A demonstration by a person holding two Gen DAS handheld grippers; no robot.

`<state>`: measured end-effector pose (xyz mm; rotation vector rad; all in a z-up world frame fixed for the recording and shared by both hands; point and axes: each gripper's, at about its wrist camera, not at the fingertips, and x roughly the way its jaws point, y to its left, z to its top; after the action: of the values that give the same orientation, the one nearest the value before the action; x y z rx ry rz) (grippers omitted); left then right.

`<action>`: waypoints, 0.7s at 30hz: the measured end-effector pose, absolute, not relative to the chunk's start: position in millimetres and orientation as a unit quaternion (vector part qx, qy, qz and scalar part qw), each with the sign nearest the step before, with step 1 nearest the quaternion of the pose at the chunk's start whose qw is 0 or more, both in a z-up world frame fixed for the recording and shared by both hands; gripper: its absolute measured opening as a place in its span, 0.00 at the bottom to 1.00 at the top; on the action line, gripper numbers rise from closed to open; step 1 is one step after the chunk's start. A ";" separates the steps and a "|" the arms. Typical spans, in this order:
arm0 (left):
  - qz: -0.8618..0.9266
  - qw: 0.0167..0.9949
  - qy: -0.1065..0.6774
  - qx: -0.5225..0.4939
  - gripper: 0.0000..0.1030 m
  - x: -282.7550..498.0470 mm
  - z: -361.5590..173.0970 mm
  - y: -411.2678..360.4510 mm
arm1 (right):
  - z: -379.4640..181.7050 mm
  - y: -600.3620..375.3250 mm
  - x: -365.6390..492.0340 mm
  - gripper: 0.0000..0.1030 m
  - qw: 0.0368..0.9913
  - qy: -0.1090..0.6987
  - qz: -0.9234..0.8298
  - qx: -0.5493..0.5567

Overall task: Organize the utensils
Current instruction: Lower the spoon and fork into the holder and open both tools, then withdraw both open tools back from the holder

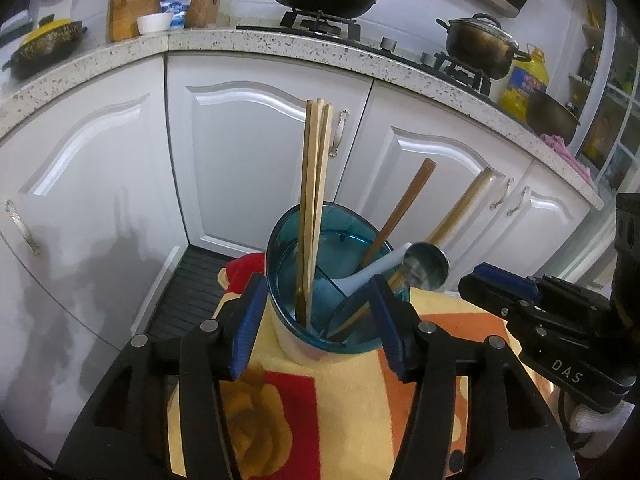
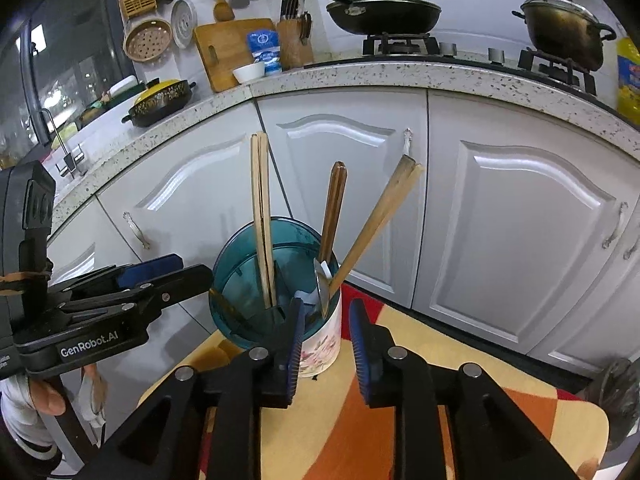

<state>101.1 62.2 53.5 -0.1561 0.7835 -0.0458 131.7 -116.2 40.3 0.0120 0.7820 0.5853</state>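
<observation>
Astride the blue utensil holder [image 1: 320, 276], left gripper [image 1: 316, 320]: angled downward, jaws spread, blue pads off the rim. Just beside it, right gripper [image 2: 324, 344]: angled downward too, jaws parted, empty. On a patterned cloth [image 1: 340, 400] atop a small table, holder upright, divided, holding pale chopsticks [image 1: 314, 200], brown chopsticks [image 1: 404, 208], a metal spoon [image 1: 426, 266].

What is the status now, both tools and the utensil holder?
Left tool open, empty, straddling the blue holder. Right tool open, empty, beside it. Chopsticks and spoons inside holder. Nothing in the way.
</observation>
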 end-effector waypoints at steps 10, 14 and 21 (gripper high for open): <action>0.012 0.928 0.366 -0.066 0.51 75.4 57.9 58.4 | 36.8 -113.7 119.7 0.37 0.883 0.386 0.266 0.025; 0.025 0.933 0.355 -0.060 0.51 64.4 60.8 57.8 | 37.5 -113.2 112.4 0.41 0.886 0.385 0.258 0.025; 0.042 0.940 0.336 -0.039 0.51 47.9 66.9 50.8 | 39.1 -114.2 102.4 0.46 0.889 0.387 0.245 0.027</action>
<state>47.9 50.8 66.9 -0.0788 0.6850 0.0849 102.4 -114.2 39.1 0.0557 0.8042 0.5083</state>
